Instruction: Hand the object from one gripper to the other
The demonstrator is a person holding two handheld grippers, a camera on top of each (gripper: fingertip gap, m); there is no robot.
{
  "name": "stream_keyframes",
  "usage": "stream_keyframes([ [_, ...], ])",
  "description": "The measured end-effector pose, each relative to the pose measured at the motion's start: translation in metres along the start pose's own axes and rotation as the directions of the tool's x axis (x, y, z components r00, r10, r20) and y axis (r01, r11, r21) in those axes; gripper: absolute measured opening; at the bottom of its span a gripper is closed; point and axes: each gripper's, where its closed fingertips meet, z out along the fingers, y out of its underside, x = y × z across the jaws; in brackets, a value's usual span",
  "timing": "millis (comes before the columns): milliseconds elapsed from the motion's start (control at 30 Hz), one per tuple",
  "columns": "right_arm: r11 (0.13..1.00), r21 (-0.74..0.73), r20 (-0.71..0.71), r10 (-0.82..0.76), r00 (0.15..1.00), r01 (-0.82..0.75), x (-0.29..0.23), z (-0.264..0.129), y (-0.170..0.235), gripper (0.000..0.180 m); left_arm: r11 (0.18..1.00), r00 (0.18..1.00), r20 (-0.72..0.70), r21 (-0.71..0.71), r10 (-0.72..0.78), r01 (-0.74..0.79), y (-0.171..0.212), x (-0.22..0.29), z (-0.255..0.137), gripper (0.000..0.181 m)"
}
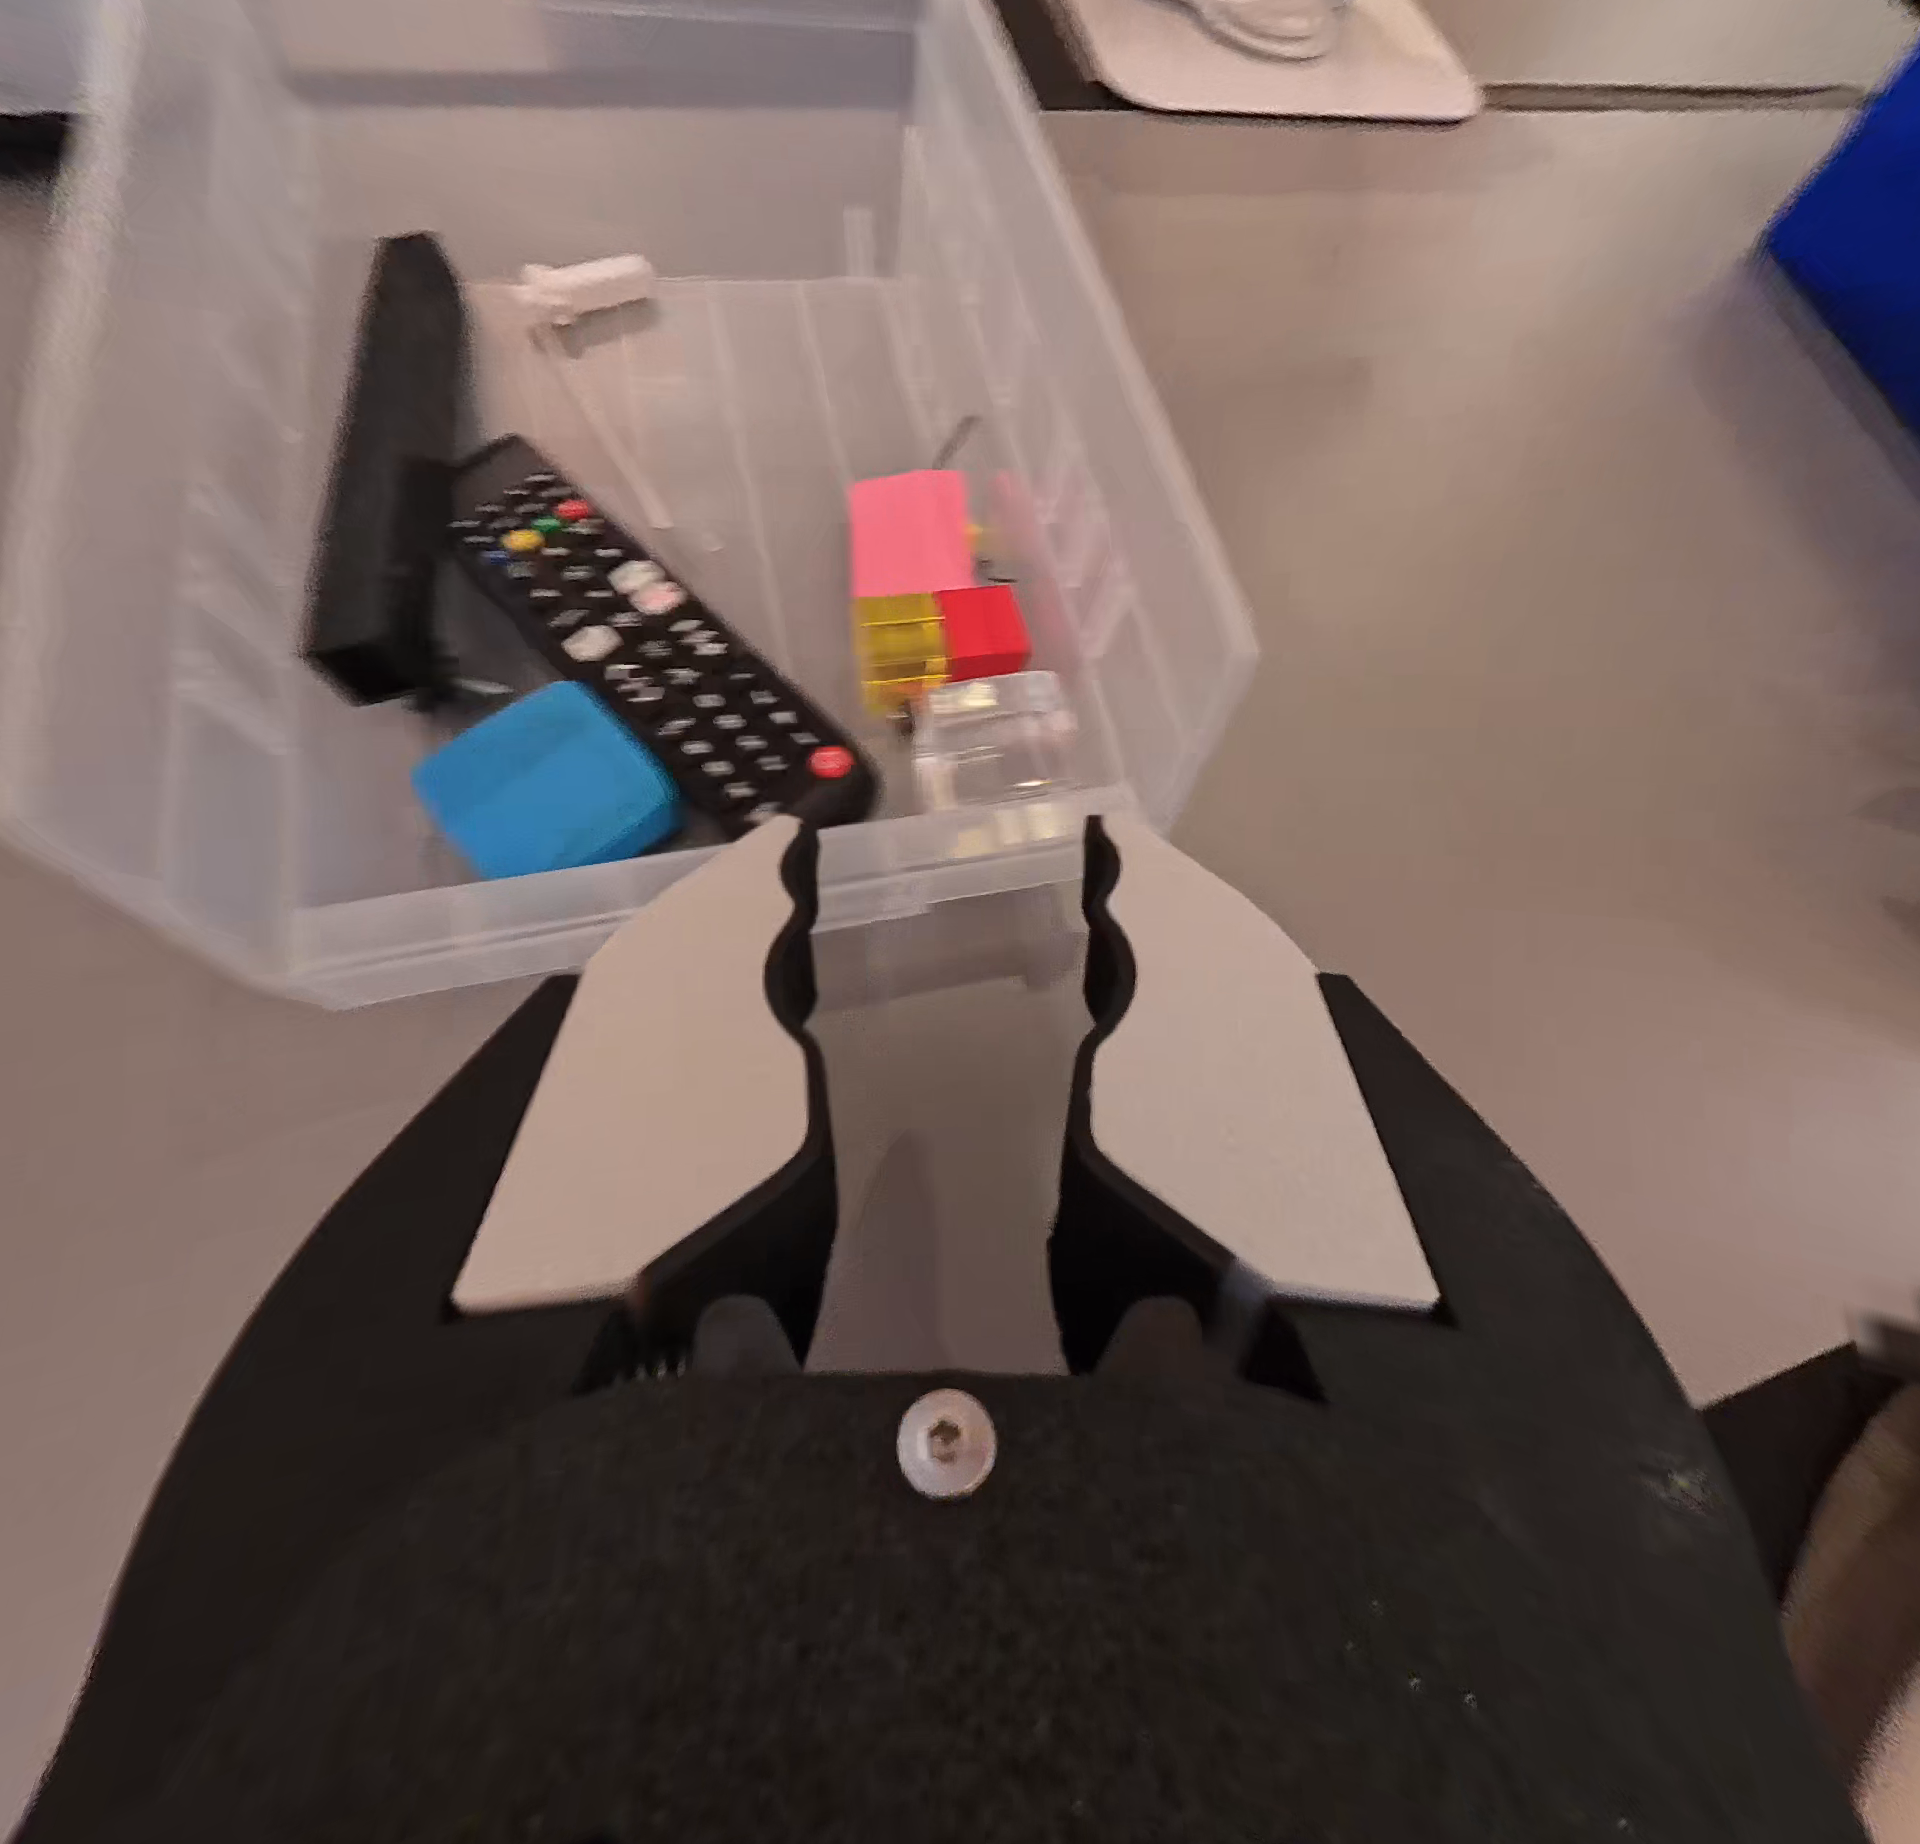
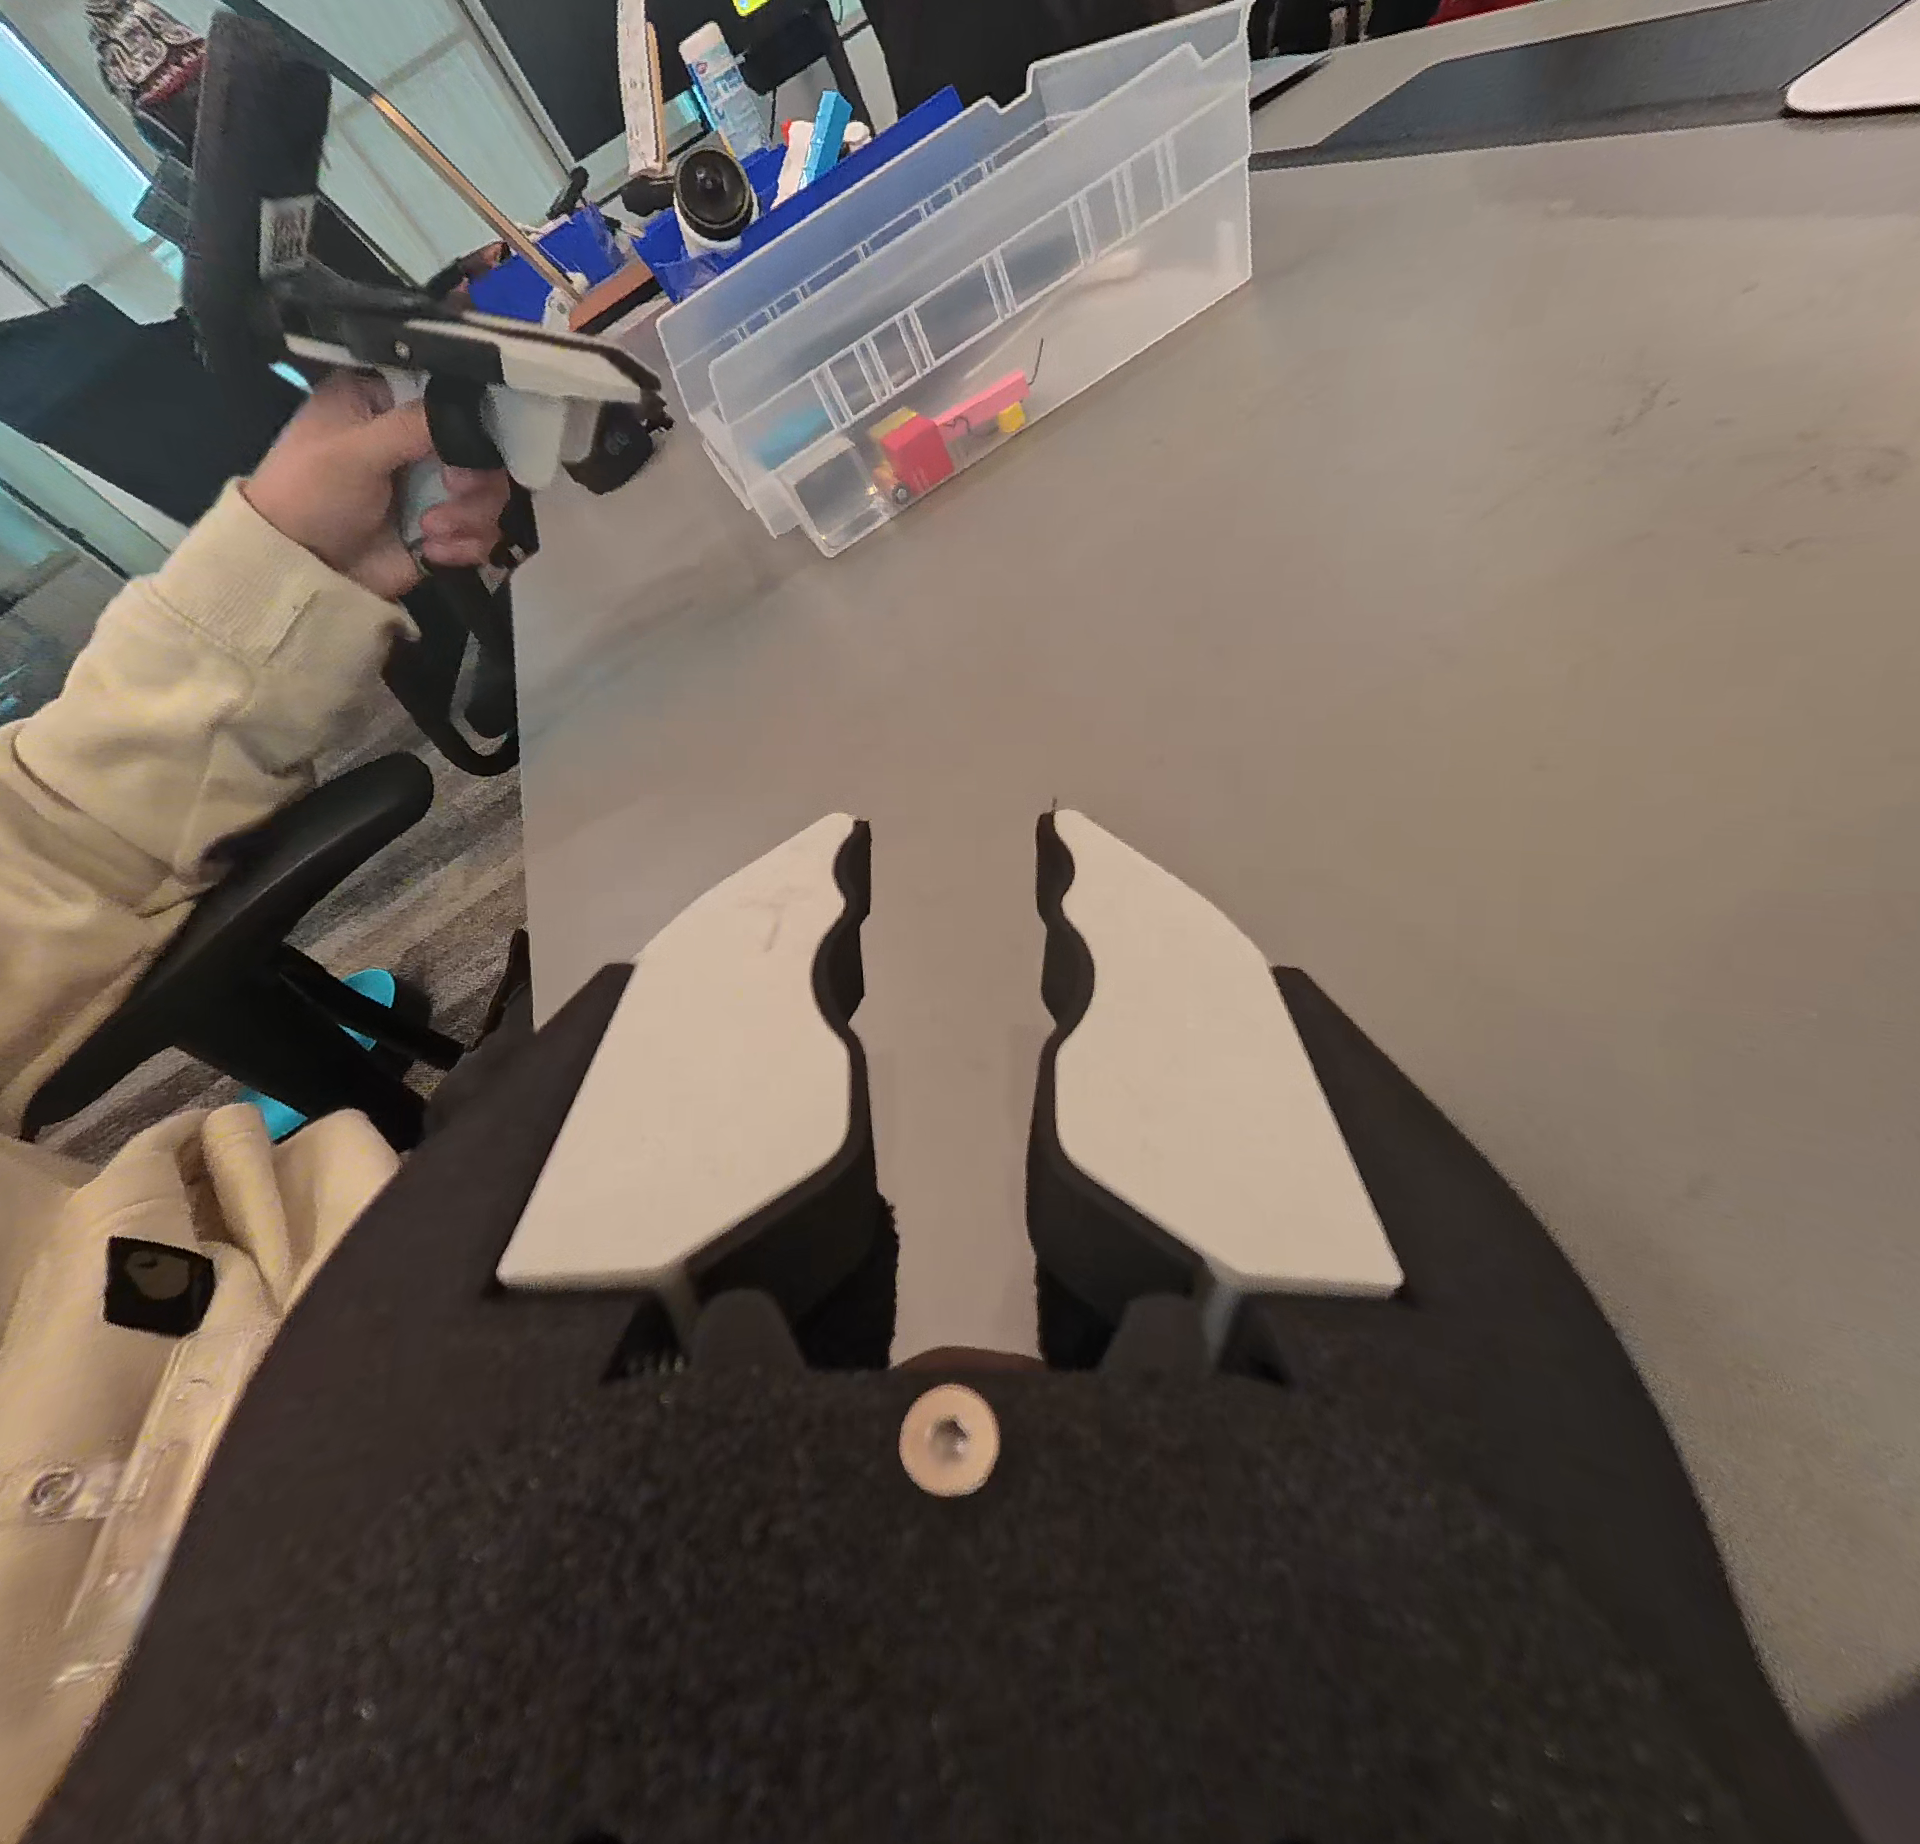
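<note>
Here, black remote (image 1: 652, 641), coloured buttons, inside clear bin (image 1: 665, 921).

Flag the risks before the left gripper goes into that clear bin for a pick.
1. The left gripper, open and empty, hovers at the clear bin's front wall; a low approach could clip the wall and shove the bin.
2. The remote lies against the blue block and black case, so a grasp may catch a neighbour.
3. The right gripper, open, sits far back, so the handover means a long carry.
</note>
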Motion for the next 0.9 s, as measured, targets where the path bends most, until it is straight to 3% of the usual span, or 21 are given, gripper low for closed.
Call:
stream_keyframes([
  [133, 1.0, -0.006, -0.012, -0.02, 1.0, 0.02, 0.001, -0.001, 0.001, 0.031, 1.0, 0.971, 0.239, -0.014, 0.004, 0.0, -0.023, -0.084, -0.036, 0.06],
  [200, 1.0, -0.01, -0.003, 0.0, 1.0, 0.0, 0.002, 0.001, 0.002, 0.031, 0.989, 0.957, 0.288, -0.125, -0.04, 0.079, -0.028, -0.131, -0.044, 0.083],
  [233, 1.0, -0.012, 0.003, 0.008, 1.0, -0.008, 0.002, 0.002, 0.003, 0.031, 0.978, 0.947, 0.316, -0.17, -0.063, 0.122, -0.032, -0.158, -0.043, 0.084],
  [400, 0.999, -0.015, 0.019, 0.034, 0.999, -0.033, 0.002, 0.009, 0.001, 0.031, 0.858, 0.863, 0.448, -0.321, -0.235, 0.4, -0.044, -0.285, 0.01, 0.084],
  [500, 0.998, -0.023, 0.021, 0.057, 0.998, -0.057, 0.002, 0.014, 0.003, 0.031, 0.776, 0.815, 0.521, -0.394, -0.254, 0.493, -0.04, -0.343, 0.053, 0.09],
  [700, 0.998, -0.014, 0.018, 0.066, 0.998, -0.066, 0.004, 0.017, 0.0, 0.032, 0.675, 0.738, 0.628, -0.435, -0.247, 0.596, -0.034, -0.419, 0.1, 0.085],
  [800, 0.996, -0.018, 0.03, 0.087, 0.996, -0.087, 0.006, 0.021, -0.001, 0.032, 0.625, 0.739, 0.661, -0.523, -0.132, 0.579, -0.021, -0.436, 0.105, 0.087],
  [900, 0.992, -0.024, 0.054, 0.123, 0.991, -0.122, 0.007, 0.025, -0.001, 0.032, 0.623, 0.763, 0.635, -0.551, -0.119, 0.556, -0.021, -0.437, 0.115, 0.091],
])
